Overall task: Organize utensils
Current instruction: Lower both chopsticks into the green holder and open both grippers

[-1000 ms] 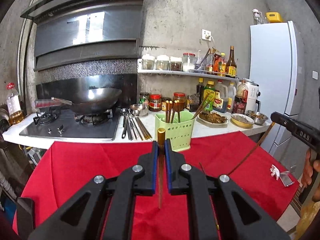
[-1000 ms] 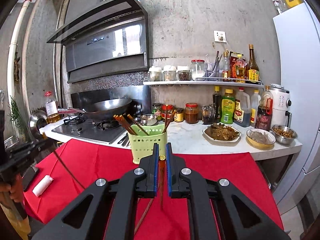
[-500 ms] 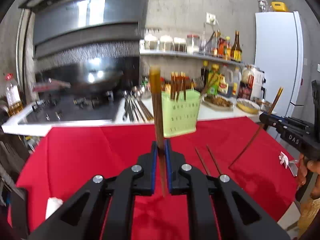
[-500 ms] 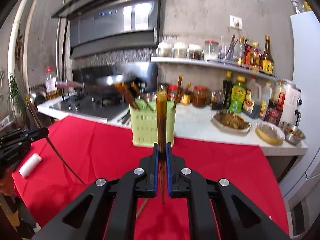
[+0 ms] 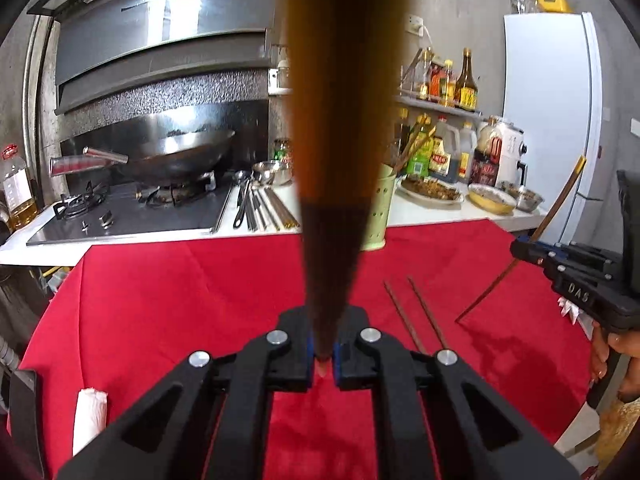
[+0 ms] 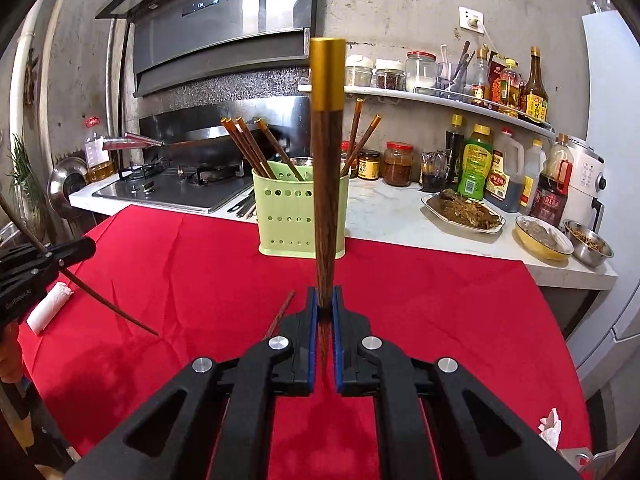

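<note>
In the left wrist view, a chopstick point(image 5: 332, 240) is pinched near its thin tip by the closed left claw point(image 5: 323, 354), raised over the red-clothed desk point(image 5: 180, 300); two more chopsticks point(image 5: 416, 316) lie flat there. In the right wrist view, the right claw point(image 6: 325, 320) is clamped on a gold-capped chopstick point(image 6: 328, 184), held upright before the green holder point(image 6: 286, 216). The sticks are judged light, stiff and slippery; a mid-shaft grip is advised.
</note>
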The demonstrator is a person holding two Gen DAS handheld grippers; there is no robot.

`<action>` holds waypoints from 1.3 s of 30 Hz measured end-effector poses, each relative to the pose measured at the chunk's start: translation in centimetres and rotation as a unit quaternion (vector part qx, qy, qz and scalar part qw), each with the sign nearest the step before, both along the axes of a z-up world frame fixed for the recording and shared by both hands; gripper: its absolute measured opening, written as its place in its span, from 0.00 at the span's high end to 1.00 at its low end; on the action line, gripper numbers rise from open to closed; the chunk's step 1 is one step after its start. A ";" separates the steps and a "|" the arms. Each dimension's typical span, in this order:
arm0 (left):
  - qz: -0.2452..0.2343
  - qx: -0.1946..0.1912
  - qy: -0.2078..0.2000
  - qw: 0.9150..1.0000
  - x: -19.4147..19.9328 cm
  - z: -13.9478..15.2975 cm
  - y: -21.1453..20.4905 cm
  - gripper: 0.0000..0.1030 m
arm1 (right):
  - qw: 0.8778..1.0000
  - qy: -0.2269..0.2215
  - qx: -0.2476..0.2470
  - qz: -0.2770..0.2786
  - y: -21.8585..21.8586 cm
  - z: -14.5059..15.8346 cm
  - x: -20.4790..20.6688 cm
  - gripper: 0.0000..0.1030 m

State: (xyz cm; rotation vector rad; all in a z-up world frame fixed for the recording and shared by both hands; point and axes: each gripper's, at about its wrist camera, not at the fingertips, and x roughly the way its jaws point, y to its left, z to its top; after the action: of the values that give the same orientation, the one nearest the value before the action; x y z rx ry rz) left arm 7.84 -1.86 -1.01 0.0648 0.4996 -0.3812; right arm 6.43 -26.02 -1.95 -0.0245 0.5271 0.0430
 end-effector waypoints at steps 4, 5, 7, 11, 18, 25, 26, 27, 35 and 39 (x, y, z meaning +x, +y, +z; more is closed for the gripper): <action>-0.008 -0.016 -0.014 1.000 1.2 1.6 0.3 0.95 | 1.000 -0.007 0.001 0.003 -0.3 0.9 0.7 0.94; -0.010 -0.019 -0.016 1.000 1.5 1.9 0.3 0.95 | 1.000 -0.008 0.003 0.005 -0.3 1.2 1.0 0.94; -0.013 -0.030 -0.021 0.999 2.6 2.8 0.4 0.95 | 1.000 -0.012 0.008 0.010 -0.4 1.8 1.9 0.94; -0.014 -0.039 -0.039 0.998 5.3 4.9 -0.2 0.95 | 0.999 -0.031 0.007 0.018 -0.2 3.9 4.6 0.94; -0.001 -0.052 -0.078 0.996 12.0 9.9 -1.6 0.95 | 0.996 -0.092 -0.003 0.021 0.1 9.6 10.1 0.94; -0.037 -0.084 -0.061 0.994 19.3 11.9 -4.2 0.95 | 0.994 -0.105 0.007 0.021 -0.7 11.3 16.1 0.94; -0.039 -0.081 -0.054 0.995 20.0 11.5 -4.8 0.94 | 0.995 -0.100 0.006 0.021 -0.8 11.1 16.8 0.94; -0.044 -0.072 -0.043 0.996 21.0 10.9 -5.5 0.94 | 0.996 -0.090 0.005 0.020 -0.9 10.5 17.8 0.94; -0.057 -0.035 0.008 0.998 24.8 6.3 -8.1 0.93 | 0.999 -0.039 -0.001 0.021 -0.9 6.6 21.1 0.92; -0.057 -0.048 -0.003 0.997 24.6 7.0 -7.7 0.58 | 0.999 -0.053 -0.005 0.011 -1.0 7.3 20.2 0.65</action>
State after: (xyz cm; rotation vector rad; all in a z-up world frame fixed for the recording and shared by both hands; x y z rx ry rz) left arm 32.47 -9.55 6.02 0.0020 0.4728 -0.5159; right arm 26.62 -26.98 5.36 -0.0416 0.4213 0.0613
